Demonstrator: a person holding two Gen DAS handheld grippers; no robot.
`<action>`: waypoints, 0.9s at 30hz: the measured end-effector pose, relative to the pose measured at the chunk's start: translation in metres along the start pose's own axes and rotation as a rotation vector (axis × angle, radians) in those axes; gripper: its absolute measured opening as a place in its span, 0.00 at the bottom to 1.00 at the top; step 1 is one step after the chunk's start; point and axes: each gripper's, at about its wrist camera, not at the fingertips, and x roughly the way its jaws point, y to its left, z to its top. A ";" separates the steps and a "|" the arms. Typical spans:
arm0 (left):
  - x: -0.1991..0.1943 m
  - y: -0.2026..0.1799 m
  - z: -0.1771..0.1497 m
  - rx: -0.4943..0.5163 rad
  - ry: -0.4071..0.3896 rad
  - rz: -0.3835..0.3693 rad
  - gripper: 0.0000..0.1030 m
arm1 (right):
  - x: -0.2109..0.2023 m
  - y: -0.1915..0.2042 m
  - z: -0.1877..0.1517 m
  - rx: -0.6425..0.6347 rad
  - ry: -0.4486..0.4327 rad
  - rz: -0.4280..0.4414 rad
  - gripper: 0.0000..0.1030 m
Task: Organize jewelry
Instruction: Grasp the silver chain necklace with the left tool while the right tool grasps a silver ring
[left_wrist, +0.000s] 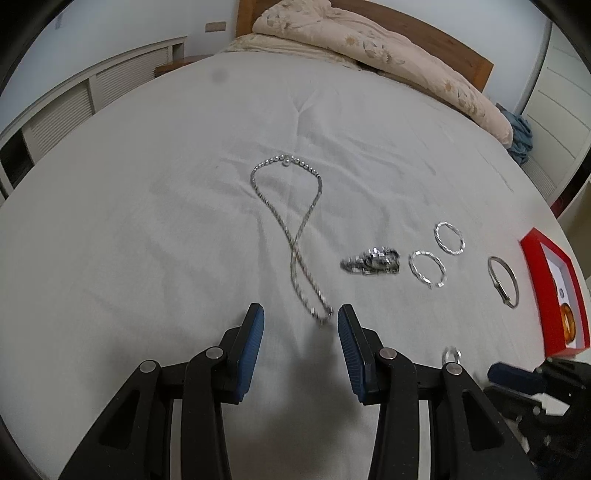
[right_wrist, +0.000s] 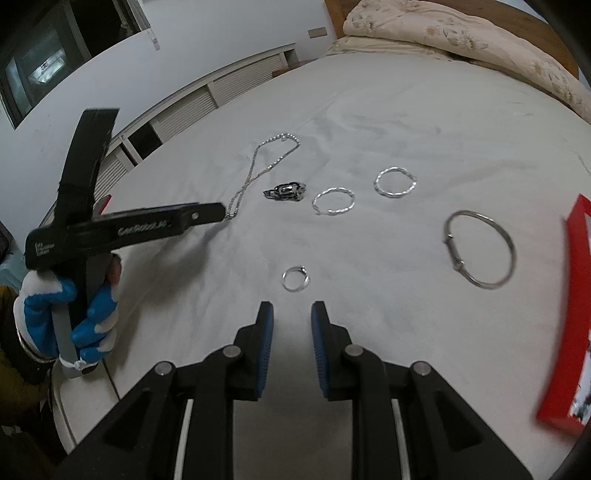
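Both grippers are empty, your left gripper moderately spread by the long silver chain necklace, your right gripper narrow before the small silver ring; pinch only bedsheet and either piece slips free.

Necklace left, watch and bangles midway, box far right.

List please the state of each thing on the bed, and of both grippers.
necklace: flat on the sheet, chain crossed over itself.
watch: lying on the sheet.
two twisted bangles: flat, apart.
plain bangle: flat, closed.
ring: on the sheet.
red box: open, amber piece inside.
left gripper: open, empty.
right gripper: open, empty.
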 end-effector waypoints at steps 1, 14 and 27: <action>0.004 0.000 0.002 0.003 0.003 -0.002 0.40 | 0.002 0.000 0.001 -0.001 0.000 0.002 0.20; 0.028 -0.001 0.004 0.062 0.029 0.019 0.38 | 0.021 -0.001 -0.001 -0.035 -0.003 0.010 0.20; 0.033 -0.005 0.012 0.087 0.015 0.034 0.19 | 0.017 -0.002 -0.010 -0.043 -0.008 0.019 0.19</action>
